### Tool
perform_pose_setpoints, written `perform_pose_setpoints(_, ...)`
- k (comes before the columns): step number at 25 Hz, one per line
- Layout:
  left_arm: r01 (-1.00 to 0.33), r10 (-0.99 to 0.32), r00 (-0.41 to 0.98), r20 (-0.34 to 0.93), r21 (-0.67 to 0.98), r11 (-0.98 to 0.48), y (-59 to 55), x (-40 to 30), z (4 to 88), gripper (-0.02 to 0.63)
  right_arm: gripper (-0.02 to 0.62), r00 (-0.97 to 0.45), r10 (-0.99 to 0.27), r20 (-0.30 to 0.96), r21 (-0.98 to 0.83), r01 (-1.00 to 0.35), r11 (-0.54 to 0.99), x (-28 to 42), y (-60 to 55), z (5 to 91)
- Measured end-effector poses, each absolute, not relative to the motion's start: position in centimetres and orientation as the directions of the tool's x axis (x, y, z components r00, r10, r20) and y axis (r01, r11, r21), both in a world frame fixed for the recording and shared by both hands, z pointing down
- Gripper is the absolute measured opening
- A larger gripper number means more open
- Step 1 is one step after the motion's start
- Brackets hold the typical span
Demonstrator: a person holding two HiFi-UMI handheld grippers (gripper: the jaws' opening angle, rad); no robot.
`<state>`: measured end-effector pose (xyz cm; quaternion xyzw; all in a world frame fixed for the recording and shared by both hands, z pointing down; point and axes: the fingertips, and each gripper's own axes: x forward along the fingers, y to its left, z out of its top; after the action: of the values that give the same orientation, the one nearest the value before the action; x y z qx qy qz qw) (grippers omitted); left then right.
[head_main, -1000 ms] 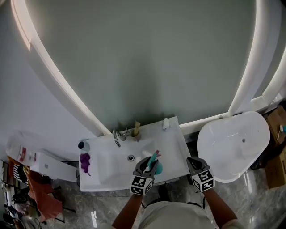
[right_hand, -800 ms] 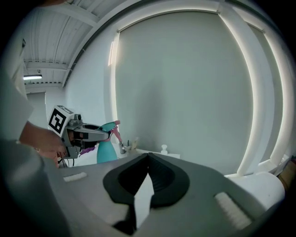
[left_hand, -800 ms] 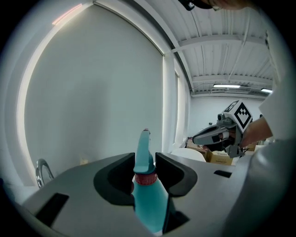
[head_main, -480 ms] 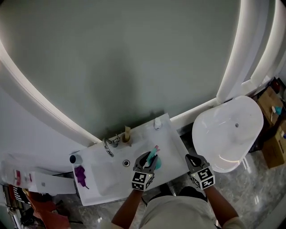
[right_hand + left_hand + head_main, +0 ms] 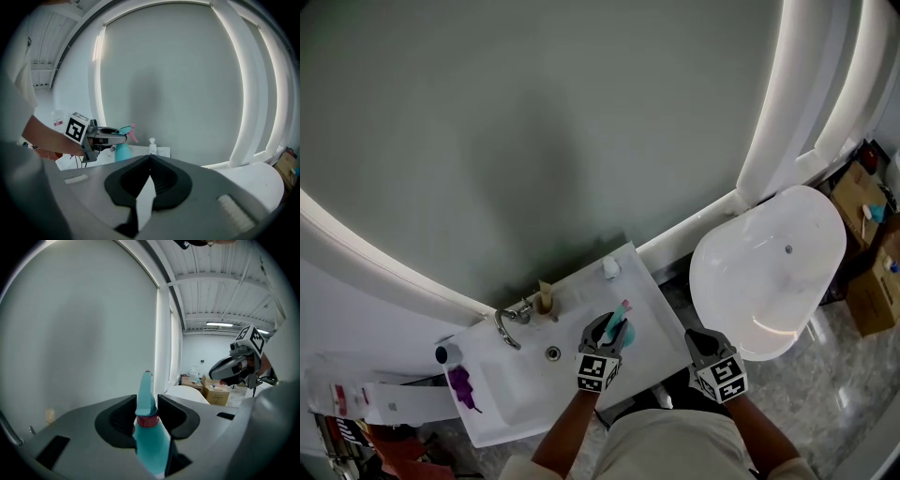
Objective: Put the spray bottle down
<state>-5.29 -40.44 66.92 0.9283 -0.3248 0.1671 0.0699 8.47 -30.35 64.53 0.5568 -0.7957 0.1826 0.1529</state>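
Observation:
A teal spray bottle with a pink-tipped nozzle stands upright over the right part of the white washbasin. My left gripper is shut on the bottle's neck. In the left gripper view the bottle fills the gap between the jaws, its red collar level with the pads. My right gripper hangs off the basin's right edge, jaws together and empty. The right gripper view shows its own jaws meeting at the tips, with the left gripper and the bottle to the left.
On the basin are a chrome tap, a brown cup, a drain, a white pump dispenser at the back right and a purple item at the left. A white oval bowl stands to the right, cardboard boxes beyond it.
The head view has swung, so the basin sits lower and further left. My left gripper has carried the bottle forward and down over the basin's right side; my right gripper has dropped a little.

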Motion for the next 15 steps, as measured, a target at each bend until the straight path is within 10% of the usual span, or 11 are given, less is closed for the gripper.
perform_pose_setpoints(15,-0.582,-0.528,0.733,0.428,-0.006,-0.813,-46.8,1.3,75.6,0.14,0.011,-0.335,-0.773,0.539,-0.171,-0.942,0.29,11.0,-33.6,69.8)
